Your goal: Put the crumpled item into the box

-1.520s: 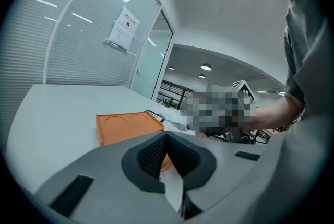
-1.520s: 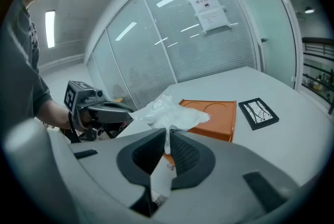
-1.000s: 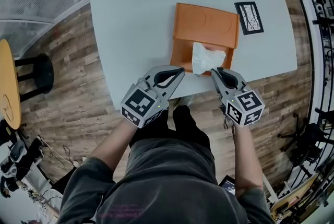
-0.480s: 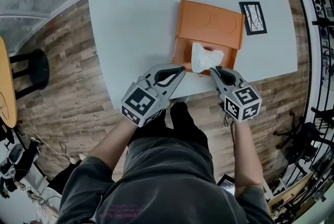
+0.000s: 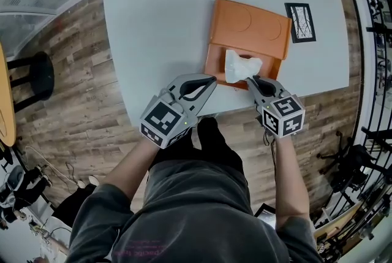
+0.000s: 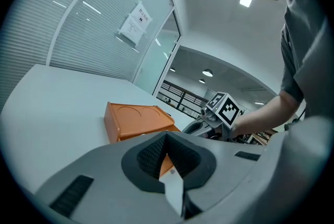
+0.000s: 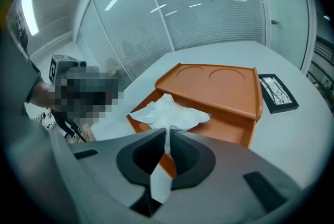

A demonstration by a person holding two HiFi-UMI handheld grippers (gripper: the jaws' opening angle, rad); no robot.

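Note:
An orange box (image 5: 251,26) lies on the white table (image 5: 159,10) near its front edge, its open part toward me. A white crumpled tissue (image 5: 240,65) sits over that opening, and my right gripper (image 5: 253,79) is shut on its near end. In the right gripper view the tissue (image 7: 167,112) bunches out just past the closed jaws (image 7: 168,133), above the box (image 7: 229,87). My left gripper (image 5: 212,78) is shut with nothing in it, its tip by the box's near left corner. In the left gripper view the box (image 6: 138,118) lies beyond that gripper (image 6: 166,138).
A black-framed card (image 5: 301,22) lies on the table right of the box. The table's front edge runs just under both grippers, with wooden floor below. A black stool (image 5: 37,75) stands on the floor far left.
The right gripper has edged slightly forward with the tissue toward the box. The left gripper has stayed where it was.

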